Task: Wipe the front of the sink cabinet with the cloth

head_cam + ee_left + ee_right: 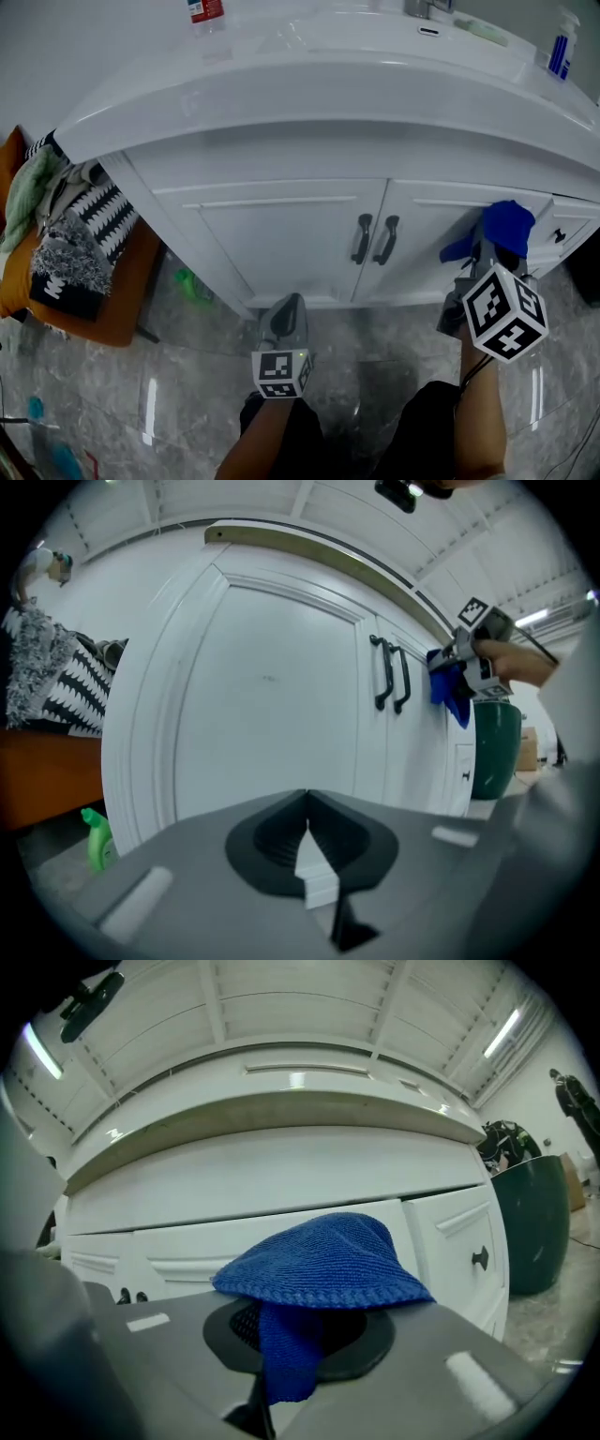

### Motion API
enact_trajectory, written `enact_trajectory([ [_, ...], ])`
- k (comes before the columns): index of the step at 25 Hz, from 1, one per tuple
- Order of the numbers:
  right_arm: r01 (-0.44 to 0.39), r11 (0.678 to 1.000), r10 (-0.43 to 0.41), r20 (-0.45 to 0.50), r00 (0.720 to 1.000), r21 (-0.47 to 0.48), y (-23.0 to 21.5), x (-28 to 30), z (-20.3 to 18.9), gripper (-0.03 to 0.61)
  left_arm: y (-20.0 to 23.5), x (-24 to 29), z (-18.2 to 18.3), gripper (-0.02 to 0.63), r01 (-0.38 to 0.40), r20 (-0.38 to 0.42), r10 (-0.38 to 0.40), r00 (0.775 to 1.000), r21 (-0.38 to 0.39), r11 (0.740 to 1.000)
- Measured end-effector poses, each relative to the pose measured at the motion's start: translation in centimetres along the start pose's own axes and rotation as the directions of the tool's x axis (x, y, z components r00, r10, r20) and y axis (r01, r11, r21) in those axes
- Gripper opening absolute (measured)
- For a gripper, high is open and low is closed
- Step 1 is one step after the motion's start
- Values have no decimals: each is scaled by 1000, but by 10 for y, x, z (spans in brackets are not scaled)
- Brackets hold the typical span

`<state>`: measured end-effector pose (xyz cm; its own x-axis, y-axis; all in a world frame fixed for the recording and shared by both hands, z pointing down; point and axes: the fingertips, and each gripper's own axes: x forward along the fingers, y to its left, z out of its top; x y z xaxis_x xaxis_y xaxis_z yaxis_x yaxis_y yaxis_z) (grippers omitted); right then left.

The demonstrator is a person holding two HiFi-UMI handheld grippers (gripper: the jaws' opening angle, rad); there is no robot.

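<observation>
At lower centre of the head view, left gripper (285, 317) has its jaws together, nothing in them. Lower right, right gripper (485, 251) is clamped on the blue cloth (507, 225), which seems to touch the sink cabinet (272, 234) at its right door (427, 246). The cloth looks like a light, soft, floppy knit, so best pinch it by a bunched fold.

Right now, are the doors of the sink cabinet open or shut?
Shut. Both cabinet doors sit flush in the frame, black handles side by side at the seam; no gap shows.
</observation>
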<state>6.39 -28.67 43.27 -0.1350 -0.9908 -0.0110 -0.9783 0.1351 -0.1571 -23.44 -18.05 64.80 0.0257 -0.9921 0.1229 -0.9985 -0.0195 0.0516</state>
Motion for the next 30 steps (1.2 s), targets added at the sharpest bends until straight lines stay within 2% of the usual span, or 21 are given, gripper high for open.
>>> enact_trajectory([
  [8, -217, 976, 216, -61, 974, -17, 109, -14, -9, 72, 2, -7, -2, 11, -6, -13, 6, 1000, 13, 1000],
  [10, -196, 980, 194, -71, 978, -18, 123, -16, -10, 54, 4, -9, 0, 11, -10, -17, 10, 1000, 1, 1000],
  [14, -134, 991, 135, -85, 987, 18, 121, -18, -10, 52, 11, -10, -1, 11, -25, -20, 24, 1000, -38, 999],
  [19, -96, 995, 93, -86, 992, -39, 126, -20, -9, 54, 15, -11, -1, 11, -17, -16, 17, 1000, -26, 1000],
  [24, -221, 975, 219, -60, 974, -25, 166, -27, 3, 67, 19, -10, -4, 11, -18, -25, 18, 1000, -19, 1000],
  [27, -218, 968, 216, -35, 976, -126, 191, -29, 1, 69, 20, -12, -5, 11, -22, -29, 21, 999, -34, 999],
  [30, -349, 929, 339, -94, 936, -120, 237, -36, -17, 69, 23, -15, -6, 11, -23, -27, 21, 999, -44, 999],
])
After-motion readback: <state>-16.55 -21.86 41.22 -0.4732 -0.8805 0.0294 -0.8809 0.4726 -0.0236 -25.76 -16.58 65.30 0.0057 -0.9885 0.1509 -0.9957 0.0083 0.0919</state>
